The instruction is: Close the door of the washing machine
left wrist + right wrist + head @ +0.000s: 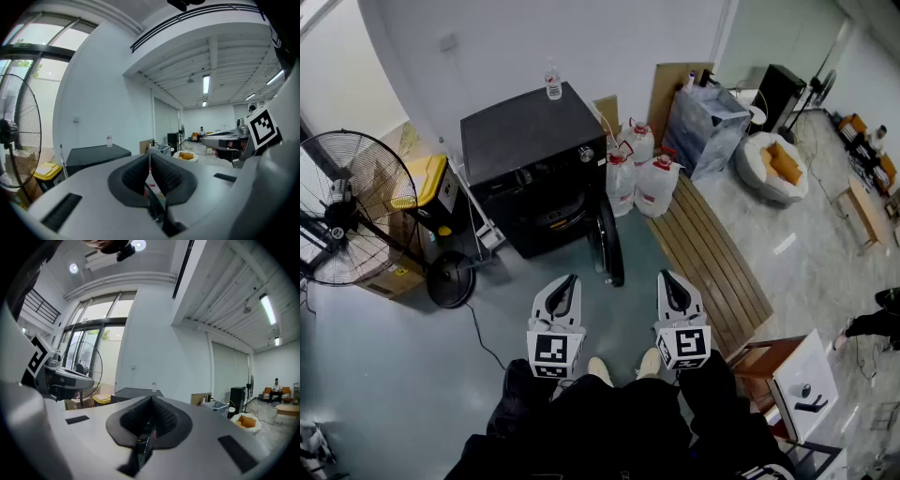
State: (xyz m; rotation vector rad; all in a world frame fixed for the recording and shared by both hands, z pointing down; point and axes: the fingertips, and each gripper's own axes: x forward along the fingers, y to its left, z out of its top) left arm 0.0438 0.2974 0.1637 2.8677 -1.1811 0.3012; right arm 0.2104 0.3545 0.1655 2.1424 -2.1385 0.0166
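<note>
A black washing machine (530, 141) stands against the back wall with a small bottle (552, 81) on its top. Its round door (609, 242) hangs open, swung out to the right and seen edge-on. My left gripper (570, 278) and right gripper (667, 275) hover side by side over the floor in front of the machine, a short way from it. Both are shut with nothing between the pads. The left gripper view shows the left gripper (150, 154) aimed right of the machine (93, 157). The right gripper (151, 398) points level toward the machine (136, 392).
A large floor fan (347, 206) and a yellow-lidded bin (427, 183) stand left of the machine, and a cable trails over the floor. Water jugs (656, 183) and a slatted wooden platform (712, 253) lie to its right. A small table (797, 375) is near my right side.
</note>
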